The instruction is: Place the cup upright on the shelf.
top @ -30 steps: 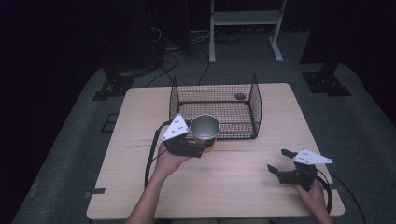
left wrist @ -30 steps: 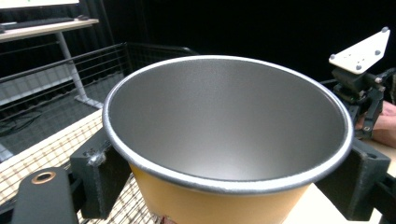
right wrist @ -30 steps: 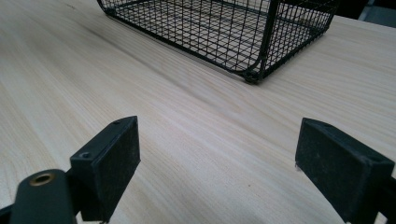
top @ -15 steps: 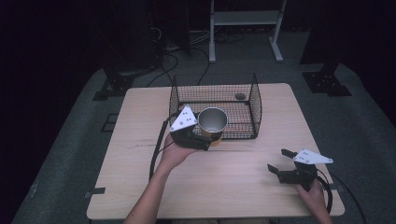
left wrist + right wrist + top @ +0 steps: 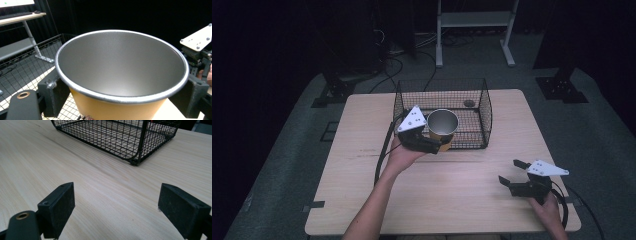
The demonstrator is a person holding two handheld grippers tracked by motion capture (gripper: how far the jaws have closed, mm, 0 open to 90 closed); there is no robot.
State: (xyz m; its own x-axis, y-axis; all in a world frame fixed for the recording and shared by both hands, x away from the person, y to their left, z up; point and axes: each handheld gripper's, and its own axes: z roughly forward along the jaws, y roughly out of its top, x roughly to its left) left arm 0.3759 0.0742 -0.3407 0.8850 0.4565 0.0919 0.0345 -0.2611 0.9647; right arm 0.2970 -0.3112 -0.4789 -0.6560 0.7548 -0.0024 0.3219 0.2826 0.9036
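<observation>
Holding a yellow cup (image 5: 442, 128) just left of centre in the high view, the left gripper (image 5: 432, 145) has its jaws pinching the cup's wall from both sides, just under the rolled rim. The cup hangs upright and clear of the table (image 5: 362, 200), right at the near wall of the black wire basket (image 5: 484, 107). In the left gripper view it looks empty, with a dull metallic lining, a thin silvery lip and a yellow outside. I would judge it light and fairly stiff at the rim but easy to dent lower down, and its smooth, tapering sides may slip; a hold high on the wall, close under the lip, seems safest.

The basket's near wall stands directly in the way, so the cup probably has to rise above that edge to go in. A small dark round thing (image 5: 469, 103) lies on the basket floor near its far right corner, well apart from the cup. At lower right, the right gripper (image 5: 512, 172) rests low over bare wood, jaws spread wide and holding nothing.
</observation>
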